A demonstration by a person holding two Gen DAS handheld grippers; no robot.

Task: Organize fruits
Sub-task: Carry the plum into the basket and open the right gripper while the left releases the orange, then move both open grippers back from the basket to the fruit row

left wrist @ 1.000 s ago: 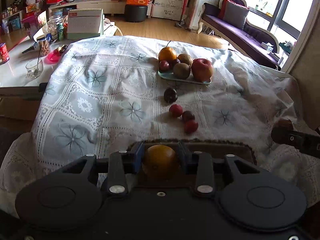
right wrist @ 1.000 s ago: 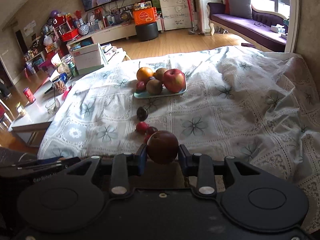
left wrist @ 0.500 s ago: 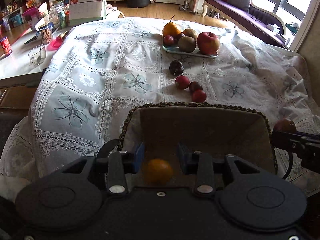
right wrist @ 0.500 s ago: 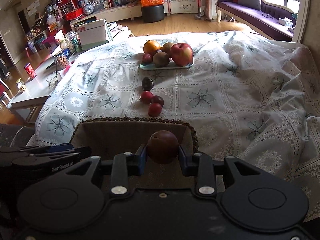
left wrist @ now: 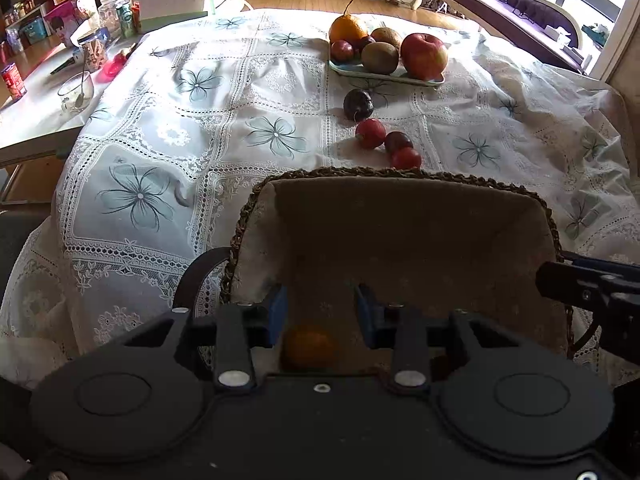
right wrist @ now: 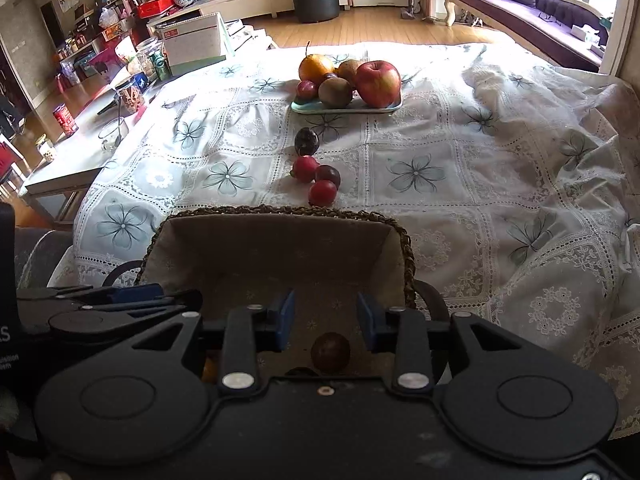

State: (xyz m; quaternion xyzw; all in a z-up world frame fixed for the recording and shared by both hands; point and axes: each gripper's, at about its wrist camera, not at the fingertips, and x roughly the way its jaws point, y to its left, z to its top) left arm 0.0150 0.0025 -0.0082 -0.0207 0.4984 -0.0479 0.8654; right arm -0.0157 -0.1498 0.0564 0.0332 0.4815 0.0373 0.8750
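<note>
— Where's the fruit?
— An orange (left wrist: 310, 346) lies in the basket (left wrist: 400, 176) under my left gripper (left wrist: 320, 314), fingers spread. My right gripper (right wrist: 326, 316) gapes too, over a dark fruit (right wrist: 330, 352), maybe a passion fruit.
— And the rest?
— Beyond the basket, on the tablecloth (right wrist: 460, 152) and plate (right wrist: 344, 110).

1. One woven, fabric-lined basket (right wrist: 404, 240) is sitting on the cloth, holding two fruits: one round orange fruit (left wrist: 310, 346) and one dark brown round fruit (right wrist: 330, 352).
2. Four small fruits are lying loose: one dark purple (right wrist: 307, 141), three reddish (right wrist: 322, 193).
3. One pale green plate (right wrist: 344, 109) is carrying one red apple (right wrist: 378, 83), one stemmed orange (right wrist: 316, 68) and two brown kiwis (right wrist: 335, 92).
</note>
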